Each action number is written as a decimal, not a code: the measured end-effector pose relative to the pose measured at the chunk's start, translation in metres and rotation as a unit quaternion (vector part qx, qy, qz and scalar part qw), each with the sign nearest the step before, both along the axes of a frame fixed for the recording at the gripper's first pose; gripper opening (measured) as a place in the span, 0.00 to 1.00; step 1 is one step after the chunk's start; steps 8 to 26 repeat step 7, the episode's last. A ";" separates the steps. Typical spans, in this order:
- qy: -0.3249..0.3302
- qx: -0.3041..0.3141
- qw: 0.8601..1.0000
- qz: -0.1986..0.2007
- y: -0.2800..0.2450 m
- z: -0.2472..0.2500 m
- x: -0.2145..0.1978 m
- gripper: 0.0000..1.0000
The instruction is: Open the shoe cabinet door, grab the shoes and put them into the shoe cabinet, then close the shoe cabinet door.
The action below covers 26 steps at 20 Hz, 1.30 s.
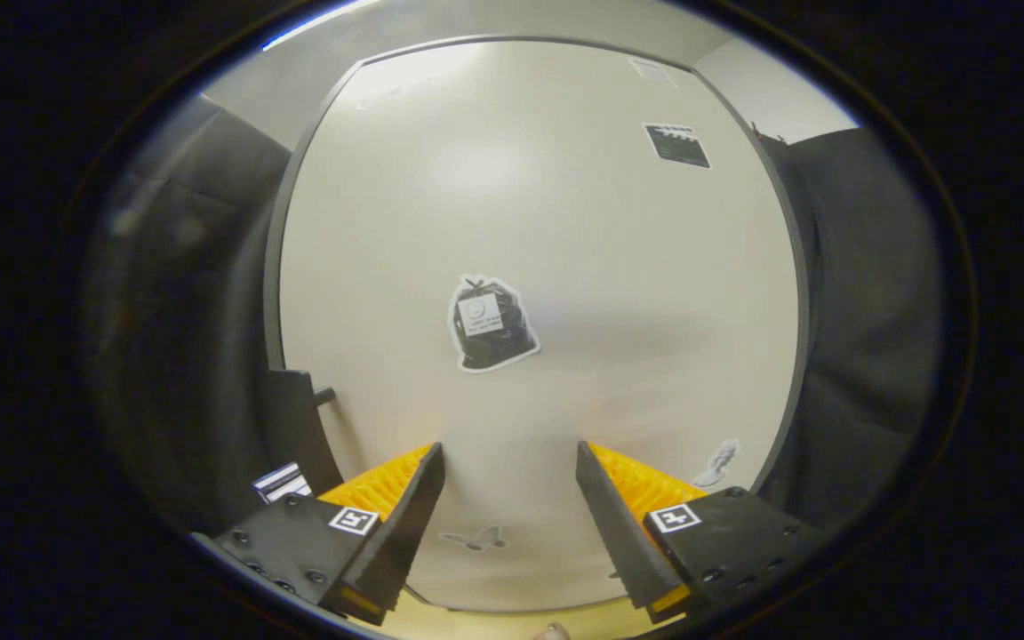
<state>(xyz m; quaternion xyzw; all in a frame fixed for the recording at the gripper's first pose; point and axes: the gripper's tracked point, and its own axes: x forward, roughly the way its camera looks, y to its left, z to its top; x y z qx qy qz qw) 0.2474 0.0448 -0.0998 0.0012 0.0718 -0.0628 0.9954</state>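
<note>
The cream shoe cabinet door (565, 231) stands close in front of me, with a dark rim around it. It looks flat-on; I cannot tell whether it is fully shut. A dark handle-like block (294, 427) with a short peg sticks out at the door's lower left edge, just left of my left finger. My gripper (510, 452) is open, its two fingers spread wide and pointing at the lower part of the door with nothing between them. A sticker of a black bag (490, 322) sits on the door just beyond the fingers.
Black cloth (868, 338) hangs on both sides of the cabinet. A black label (676, 145) is stuck to the door's upper right, a butterfly sticker (476, 538) low between the fingers. A fingertip (552, 631) of a person shows below the gripper.
</note>
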 end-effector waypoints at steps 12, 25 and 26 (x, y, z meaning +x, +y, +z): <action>-0.013 -0.002 1.000 0.000 -0.017 0.019 -0.046 0.95; -0.013 -0.002 1.000 0.000 -0.017 0.019 -0.046 0.95; -0.013 -0.002 1.000 0.000 -0.017 0.019 -0.046 0.95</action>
